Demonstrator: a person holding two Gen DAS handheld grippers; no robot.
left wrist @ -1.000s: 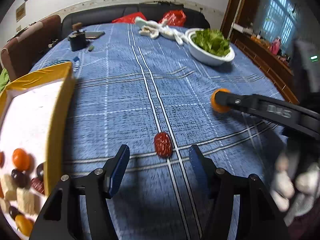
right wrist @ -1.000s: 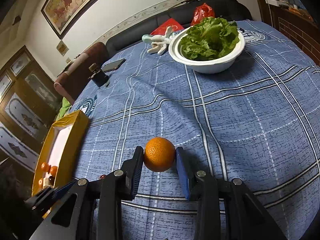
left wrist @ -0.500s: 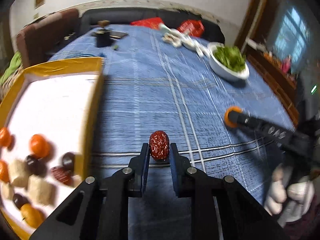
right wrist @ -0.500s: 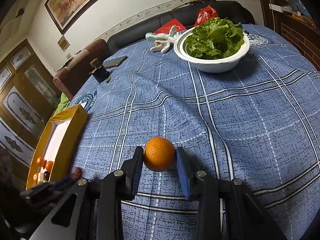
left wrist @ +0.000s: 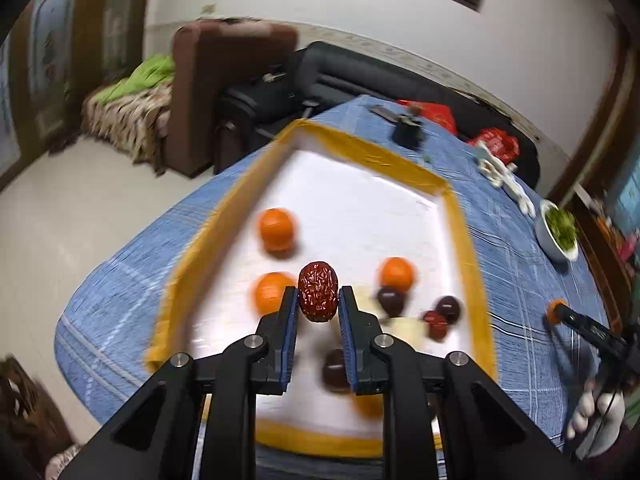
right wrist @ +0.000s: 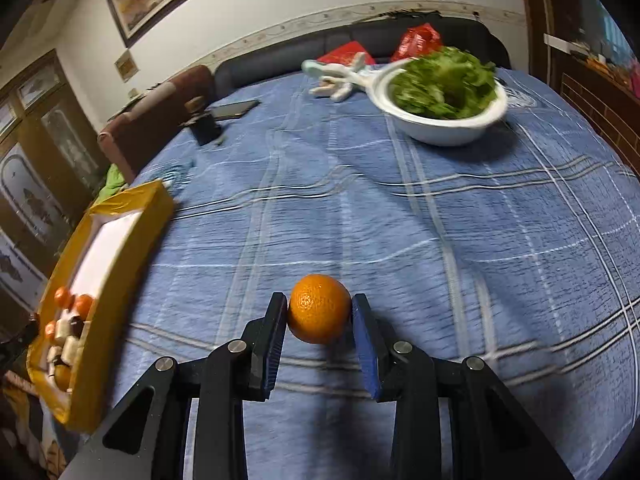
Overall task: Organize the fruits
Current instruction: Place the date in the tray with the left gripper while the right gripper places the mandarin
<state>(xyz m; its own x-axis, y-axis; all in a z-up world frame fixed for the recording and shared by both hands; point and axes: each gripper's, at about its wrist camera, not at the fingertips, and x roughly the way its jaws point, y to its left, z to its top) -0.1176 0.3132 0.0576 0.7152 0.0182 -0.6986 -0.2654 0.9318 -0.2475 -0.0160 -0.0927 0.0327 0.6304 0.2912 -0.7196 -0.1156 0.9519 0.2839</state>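
Observation:
My left gripper [left wrist: 319,307] is shut on a wrinkled red date [left wrist: 318,297] and hangs over the yellow-rimmed white tray [left wrist: 460,216]. Below it in the tray lie three oranges [left wrist: 276,229], several dark fruits [left wrist: 390,301] and pale cubes, all blurred. My right gripper [right wrist: 320,314] is shut on a small orange [right wrist: 319,308] above the blue checked tablecloth [right wrist: 400,220]. The tray [right wrist: 132,220] sits at the left of the right wrist view. The right gripper [left wrist: 560,314] with its orange also shows at the right edge of the left wrist view.
A white bowl of green lettuce [right wrist: 444,92] stands at the back right of the table, with a white glove [right wrist: 336,76] beside it. A small black box [right wrist: 206,128] and a phone [right wrist: 234,109] lie at the back left. Chairs and a sofa ring the table.
My left gripper closed on the red date on the cloth, lifted it and swung left over the tray. The right gripper kept its orange and shifted slightly.

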